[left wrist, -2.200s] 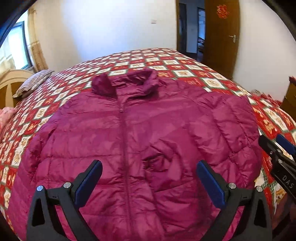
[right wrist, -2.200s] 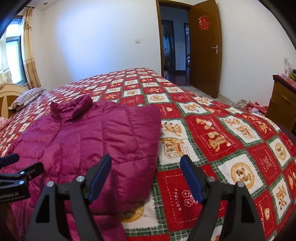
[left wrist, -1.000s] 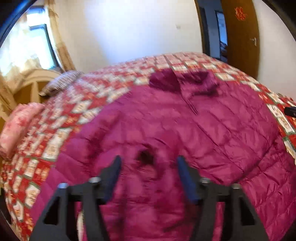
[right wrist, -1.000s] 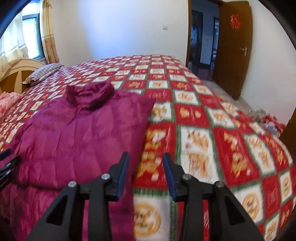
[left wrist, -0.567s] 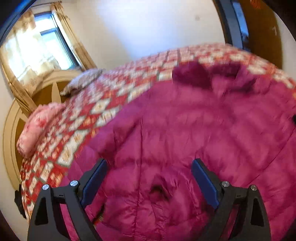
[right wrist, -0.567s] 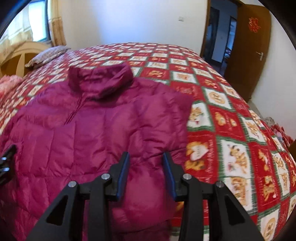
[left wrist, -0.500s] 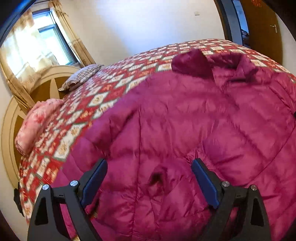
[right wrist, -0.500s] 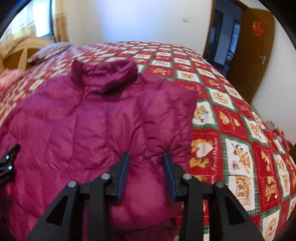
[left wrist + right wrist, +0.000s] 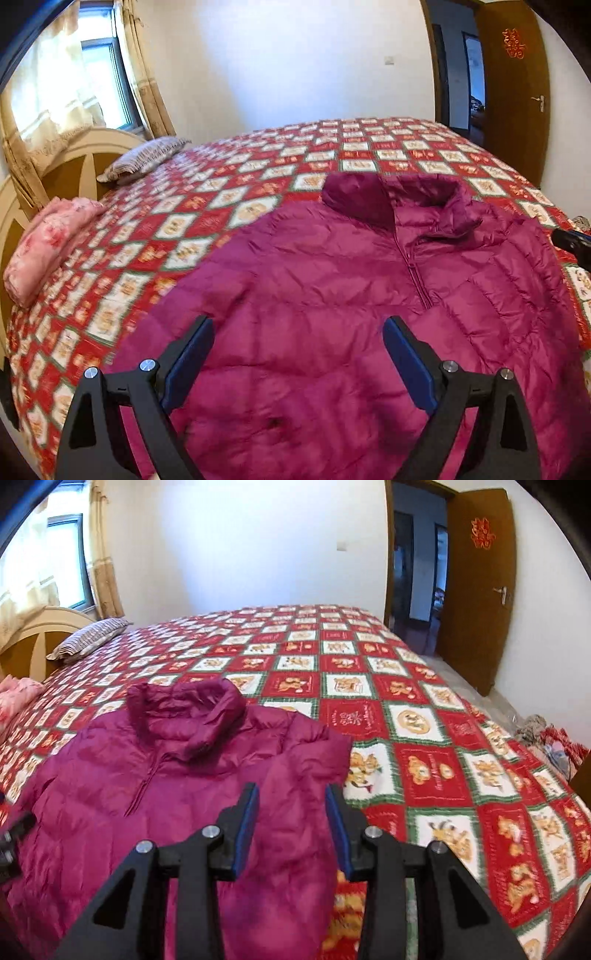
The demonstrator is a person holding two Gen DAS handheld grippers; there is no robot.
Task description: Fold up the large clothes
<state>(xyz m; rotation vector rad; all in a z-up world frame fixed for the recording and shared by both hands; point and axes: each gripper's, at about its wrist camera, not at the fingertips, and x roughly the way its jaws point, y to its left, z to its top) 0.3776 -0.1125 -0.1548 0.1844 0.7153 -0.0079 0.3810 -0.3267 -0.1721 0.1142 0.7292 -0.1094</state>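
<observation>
Over on the left, the left tongs [image 9: 297, 345] hang above the jacket [image 9: 332, 295], their jaws having just swung wide apart, and nothing is caught between the blue pads [image 9: 192, 350]. Below them lies the puffy magenta fabric of the jacket's left side, near where the sleeve bulges out toward the red-and-white checked bedspread [image 9: 184, 229]. The jacket itself lies face up on the bed, zip closed, collar [image 9: 391, 199] pointing away toward the far wall, spread broad across the quilt.

Moving to the middle, the zip [image 9: 142, 779] runs straight down the chest, and that looks like the line to fold about. A good sleeve fold would bring the outer edge in toward that zip, so the pinch probably wants to land low on the sleeve or shoulder seam, not in the slippery middle of the panel.

Now the right side: the right tongs [image 9: 291, 814] hover with jaws only partly apart, a narrow gap, holding nothing, over the jacket's right edge [image 9: 332, 760] where it meets the bedspread. That edge already looks tucked in and square. Down filling is springy, so a deep bite through both layers and a slow, level carry would likely keep the fold from sliding open.
</observation>
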